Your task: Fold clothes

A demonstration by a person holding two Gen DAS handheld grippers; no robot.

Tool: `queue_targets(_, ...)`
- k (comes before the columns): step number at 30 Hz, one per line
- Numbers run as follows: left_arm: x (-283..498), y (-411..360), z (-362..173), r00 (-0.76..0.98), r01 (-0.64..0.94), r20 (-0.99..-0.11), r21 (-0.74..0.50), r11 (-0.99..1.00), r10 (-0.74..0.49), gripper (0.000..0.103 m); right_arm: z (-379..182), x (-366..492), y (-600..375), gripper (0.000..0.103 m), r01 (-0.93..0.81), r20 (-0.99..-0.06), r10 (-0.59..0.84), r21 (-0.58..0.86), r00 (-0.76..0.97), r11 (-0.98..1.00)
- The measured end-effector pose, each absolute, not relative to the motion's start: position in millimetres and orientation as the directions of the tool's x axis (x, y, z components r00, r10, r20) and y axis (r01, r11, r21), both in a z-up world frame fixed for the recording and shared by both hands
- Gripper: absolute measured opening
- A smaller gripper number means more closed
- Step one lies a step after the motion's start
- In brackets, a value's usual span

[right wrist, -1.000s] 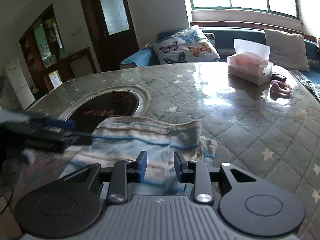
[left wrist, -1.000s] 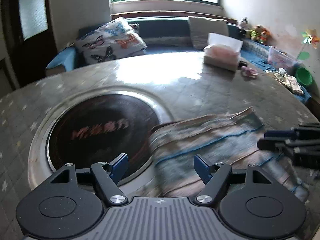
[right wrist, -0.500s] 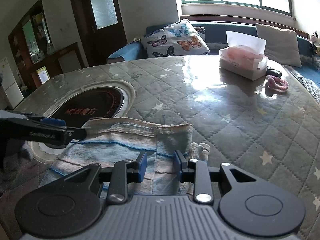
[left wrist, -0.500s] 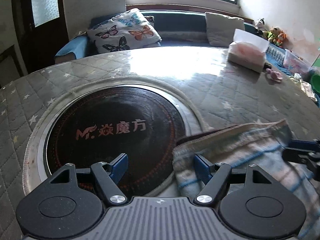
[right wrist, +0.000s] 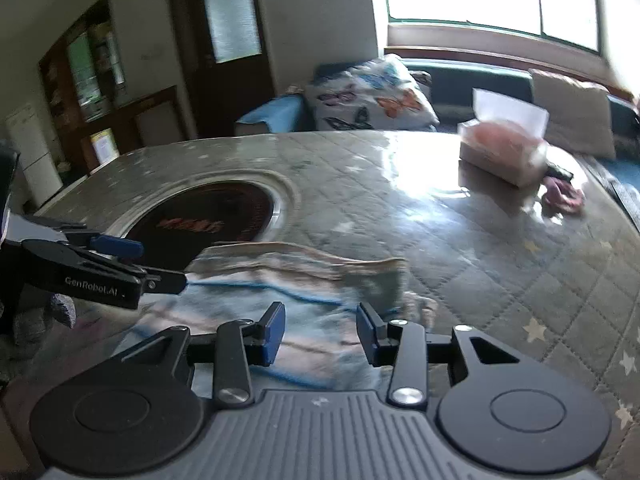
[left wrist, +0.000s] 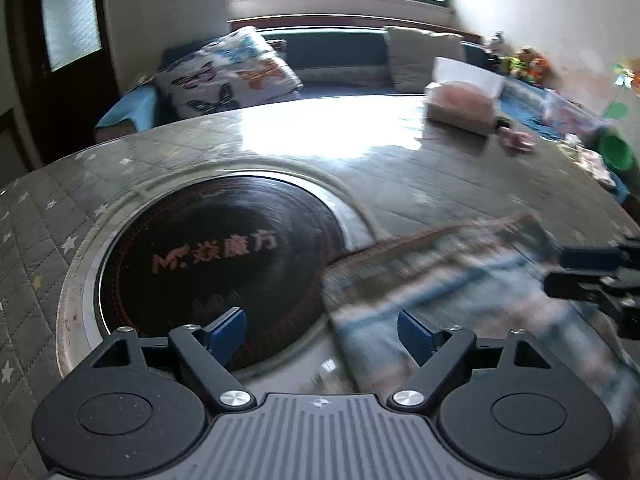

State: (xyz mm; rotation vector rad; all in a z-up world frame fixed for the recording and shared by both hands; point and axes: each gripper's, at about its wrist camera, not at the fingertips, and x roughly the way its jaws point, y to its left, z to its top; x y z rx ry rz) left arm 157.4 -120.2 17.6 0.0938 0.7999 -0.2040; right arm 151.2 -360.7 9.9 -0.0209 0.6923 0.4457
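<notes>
A striped blue, pink and beige garment [left wrist: 460, 288] lies flat on the quilted table, its left edge over the rim of the round black cooktop [left wrist: 224, 256]. My left gripper [left wrist: 322, 330] is open and empty, over the cooktop rim at the garment's left edge. In the right wrist view the garment [right wrist: 304, 300] lies under my right gripper [right wrist: 320, 332], which is open and empty above its near part. The left gripper [right wrist: 120, 264] shows there at the garment's left edge. The right gripper [left wrist: 592, 272] shows in the left wrist view at the garment's right side.
A tissue box [right wrist: 504, 148] and a small pink item [right wrist: 560, 196] sit at the far right of the table. A sofa with a butterfly cushion [left wrist: 232, 72] stands behind the table. A green bowl [left wrist: 616, 152] is off the right edge.
My right gripper has opened wider and let go of the garment. My left gripper has stayed open while shifting along the garment's left edge. The garment lies flat.
</notes>
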Motion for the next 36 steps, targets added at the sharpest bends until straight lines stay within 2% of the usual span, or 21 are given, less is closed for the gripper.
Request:
queue_targets(3, 135, -121, 19, 0.672, 0.251, -0.722, 0.012, 0.968, -0.165, 0.091, 13, 136, -356, 0.044, -0.443, -0.618, 0.409, 0.108, 0.671, 0.89)
queue_targets(5, 120, -122, 19, 0.67, 0.277, -0.721, 0.021, 0.961, -0.177, 0.092, 14, 126, -355, 0.051, -0.456, -0.619, 0.415, 0.101, 0.667, 0.884)
queue_targets(11, 84, -127, 14, 0.664, 0.332, -0.726, 0.071, 0.941, -0.18, 0.094, 12, 93, -357, 0.055, -0.476, -0.628, 0.41, 0.071, 0.661, 0.877)
queue_targets(20, 63, -126, -1, 0.649, 0.36, -0.744, 0.118, 0.926, -0.157, 0.097, -5, 61, -367, 0.057, -0.461, -0.656, 0.372, 0.04, 0.657, 0.886)
queue_targets(27, 61, -124, -1, 0.648, 0.354, -0.747, 0.122, 0.927, -0.149, 0.097, 4, 54, -388, 0.056, -0.411, -0.633, 0.371, 0.091, 0.679, 0.907)
queue_targets(31, 61, -123, 1, 0.644, 0.351, -0.749, 0.112, 0.93, -0.154, 0.097, -9, 60, -393, 0.053, -0.388, -0.678, 0.363, 0.123, 0.639, 0.914)
queue_targets(36, 67, -118, 13, 0.656, 0.339, -0.734, 0.078, 0.938, -0.176, 0.096, 1, 68, -405, 0.053, -0.366, -0.662, 0.4, 0.198, 0.634, 0.909)
